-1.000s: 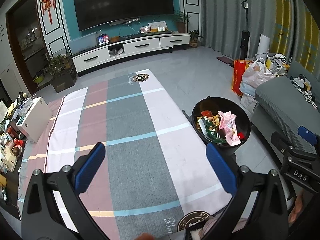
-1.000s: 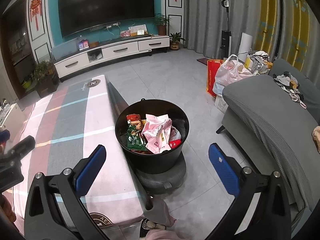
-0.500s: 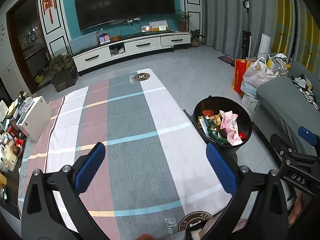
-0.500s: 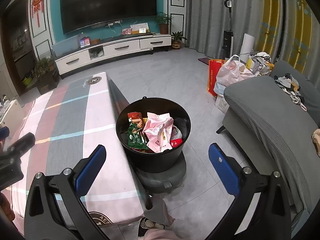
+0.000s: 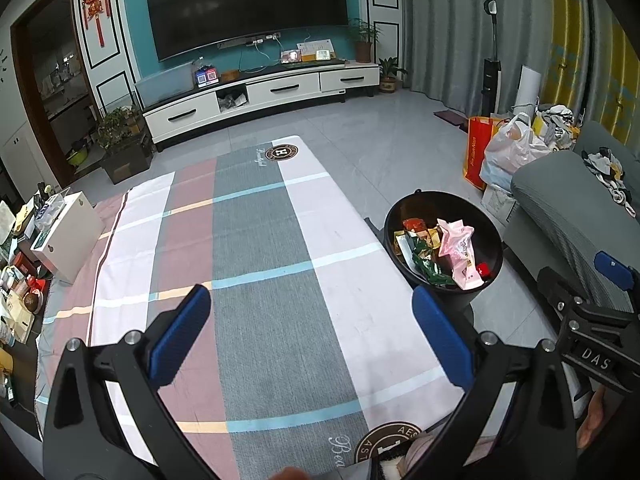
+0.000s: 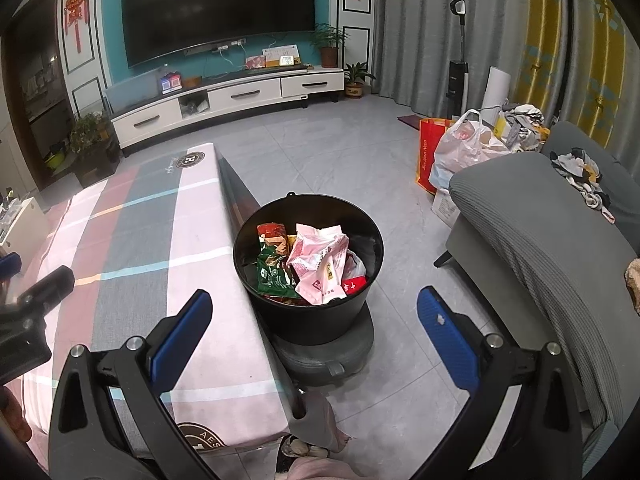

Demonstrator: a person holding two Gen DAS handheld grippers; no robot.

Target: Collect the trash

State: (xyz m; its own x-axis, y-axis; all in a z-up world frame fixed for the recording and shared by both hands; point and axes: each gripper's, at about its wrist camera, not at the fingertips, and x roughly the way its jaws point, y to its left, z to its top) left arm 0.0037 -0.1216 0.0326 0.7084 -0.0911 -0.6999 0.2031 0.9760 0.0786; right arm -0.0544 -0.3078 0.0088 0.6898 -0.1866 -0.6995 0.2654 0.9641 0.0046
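A black trash bin (image 6: 320, 320) stands on the floor beside the table's right edge, holding several wrappers, among them a pink bag (image 6: 320, 264) and a green packet (image 6: 274, 276). The bin also shows in the left wrist view (image 5: 486, 224). My left gripper (image 5: 310, 336) is open and empty above the striped tablecloth (image 5: 256, 264). My right gripper (image 6: 314, 338) is open and empty, above and just in front of the bin. The right gripper shows in the left wrist view at the right edge (image 5: 592, 312).
A grey sofa (image 6: 540, 240) stands right of the bin. Shopping bags (image 6: 460, 152) sit on the floor behind it. A white TV cabinet (image 6: 240, 96) lines the far wall. A white box (image 5: 70, 232) and cluttered small items lie left of the table.
Both grippers have shifted only slightly; the bin sits a touch further from each camera's lower edge. Both stay open and empty.
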